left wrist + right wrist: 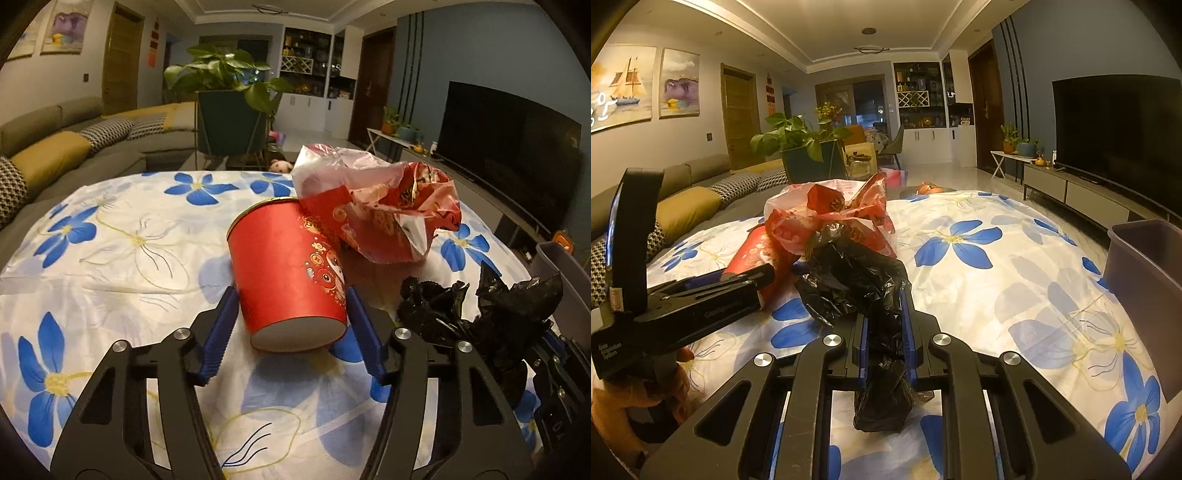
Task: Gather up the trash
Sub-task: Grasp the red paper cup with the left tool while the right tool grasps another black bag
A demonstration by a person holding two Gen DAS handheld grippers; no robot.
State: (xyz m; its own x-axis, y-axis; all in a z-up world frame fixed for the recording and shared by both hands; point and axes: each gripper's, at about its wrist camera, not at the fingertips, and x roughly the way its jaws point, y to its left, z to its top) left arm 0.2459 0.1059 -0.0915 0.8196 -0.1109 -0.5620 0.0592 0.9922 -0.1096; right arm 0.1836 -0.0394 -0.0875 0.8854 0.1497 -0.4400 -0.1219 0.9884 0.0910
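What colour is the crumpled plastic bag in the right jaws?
Black crumpled plastic bag; clearest in the right wrist view.

The cup [288, 273] is red with gold figures. Behind the cup, the wrapper [384, 210] is red and pink. Right of the cup, the bag [857, 280] is black. The cloth [122, 236] is white with blue flowers.

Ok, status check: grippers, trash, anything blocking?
Left gripper astride tipped red cup, pads at its sides. Right gripper shut on black bag. Red plastic bag crowds cup; grey bin rightward.
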